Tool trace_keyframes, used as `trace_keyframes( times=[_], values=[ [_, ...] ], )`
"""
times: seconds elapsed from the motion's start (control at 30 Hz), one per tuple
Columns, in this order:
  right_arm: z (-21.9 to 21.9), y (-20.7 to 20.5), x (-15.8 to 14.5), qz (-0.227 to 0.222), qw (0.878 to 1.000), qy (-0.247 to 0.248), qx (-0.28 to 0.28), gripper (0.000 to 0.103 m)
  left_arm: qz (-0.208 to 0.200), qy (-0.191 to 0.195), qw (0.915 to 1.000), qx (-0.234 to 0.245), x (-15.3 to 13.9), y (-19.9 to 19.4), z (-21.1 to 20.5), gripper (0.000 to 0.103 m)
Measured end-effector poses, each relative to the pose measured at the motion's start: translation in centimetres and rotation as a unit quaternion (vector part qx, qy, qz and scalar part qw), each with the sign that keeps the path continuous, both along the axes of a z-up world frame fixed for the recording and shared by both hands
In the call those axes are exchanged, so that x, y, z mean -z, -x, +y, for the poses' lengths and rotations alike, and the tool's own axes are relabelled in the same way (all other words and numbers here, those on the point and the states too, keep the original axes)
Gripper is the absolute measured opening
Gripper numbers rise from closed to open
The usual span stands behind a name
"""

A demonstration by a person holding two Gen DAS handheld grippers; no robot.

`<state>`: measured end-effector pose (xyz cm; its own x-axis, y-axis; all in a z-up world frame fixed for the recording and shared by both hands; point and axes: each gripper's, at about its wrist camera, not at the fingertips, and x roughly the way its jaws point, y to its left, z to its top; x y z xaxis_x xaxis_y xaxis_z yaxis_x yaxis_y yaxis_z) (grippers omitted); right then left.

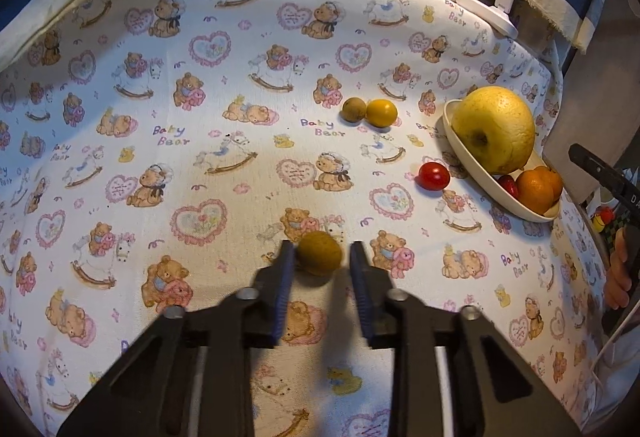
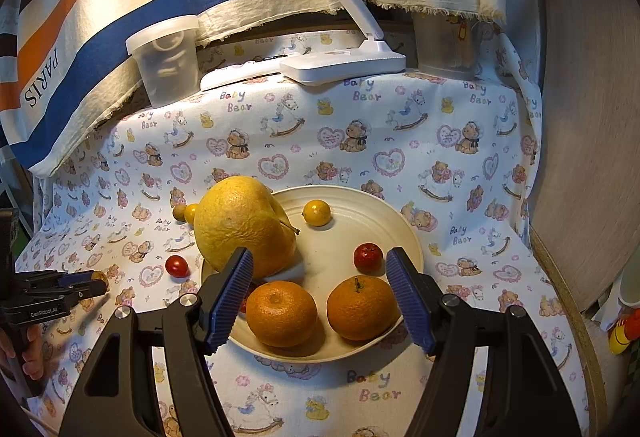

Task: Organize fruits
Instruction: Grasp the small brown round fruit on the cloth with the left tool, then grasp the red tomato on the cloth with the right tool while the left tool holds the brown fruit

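Brown fruit [image 1: 319, 253] sits inside the left gripper [image 1: 322, 249], seemingly clamped; right gripper [image 2: 320, 253] hangs open over the plate [image 2: 360, 209].

Oranges [image 2: 281, 313] lie in the plate [image 2: 404, 221], before the pomelo [image 2: 240, 221].

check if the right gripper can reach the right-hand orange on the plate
Probably yes: the right gripper hangs open over the plate, and that orange lies uncovered just ahead of it.
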<state>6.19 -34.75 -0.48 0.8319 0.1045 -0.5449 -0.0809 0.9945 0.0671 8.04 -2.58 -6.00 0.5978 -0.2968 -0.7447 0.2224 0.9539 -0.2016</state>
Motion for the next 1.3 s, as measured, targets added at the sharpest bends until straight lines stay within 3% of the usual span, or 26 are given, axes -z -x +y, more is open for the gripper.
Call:
trace_keyframes(
  times=[0.5,0.87,1.0,1.1,1.3],
  values=[
    [-0.1,0.3,-0.3,-0.008,1.0,-0.002,-0.004,0.07,-0.087,-0.002,0.9961,-0.018,-3.3,2.1,0.6,0.023],
    [0.5,0.8,-0.7,-0.018,1.0,-0.002,-0.019,0.07,-0.114,-0.01,0.9927,-0.039,-4.1,2.5,1.4,0.023],
    [0.9,0.7,-1.0,0.0,0.997,-0.032,-0.066,0.07,-0.115,-0.014,0.9922,-0.047,-4.0,1.9,1.9,0.023],
    [2.2,0.2,-1.6,0.029,0.992,-0.056,-0.113,0.055,-0.107,-0.009,0.9927,-0.055,-3.8,1.6,2.6,0.023],
    [8.3,0.0,-3.1,0.047,0.981,-0.014,-0.187,0.051,-0.107,-0.018,0.9916,-0.071,-3.4,1.4,3.0,0.023]
  ],
)
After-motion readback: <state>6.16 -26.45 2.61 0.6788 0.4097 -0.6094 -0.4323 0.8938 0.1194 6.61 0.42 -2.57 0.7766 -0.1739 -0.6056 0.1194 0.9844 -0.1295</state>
